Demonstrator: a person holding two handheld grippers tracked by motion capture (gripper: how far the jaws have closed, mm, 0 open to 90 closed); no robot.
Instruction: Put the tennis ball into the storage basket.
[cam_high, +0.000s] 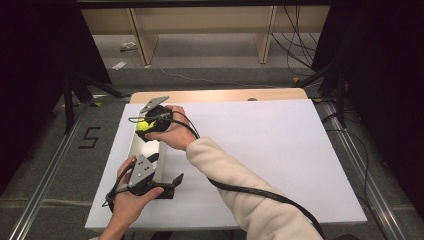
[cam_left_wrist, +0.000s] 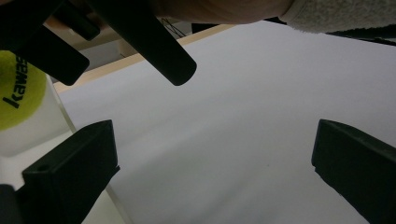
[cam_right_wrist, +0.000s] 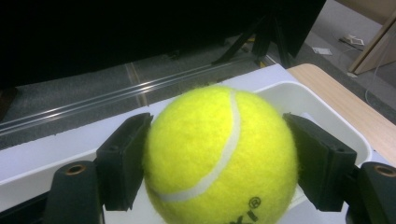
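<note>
I see the tray (cam_high: 134, 145) at the left edge of the counter (cam_high: 260, 150), long side running front to back. My right gripper (cam_high: 145, 131) sits over its far end with the ball (cam_right_wrist: 219, 156) between its jaws, above the tray. My left gripper (cam_high: 172, 184) is at the near end, just right of it.

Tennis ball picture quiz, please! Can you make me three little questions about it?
1. True or false: the right hand-held gripper squeezes the tennis ball.
2. What is under the ball? A) a white tray B) a blue cup C) a book
3. Are the jaws of the left hand-held gripper open or shut?

Key: 1 true. 2 A. 3 open, with nothing between them above the white table cover.
</note>
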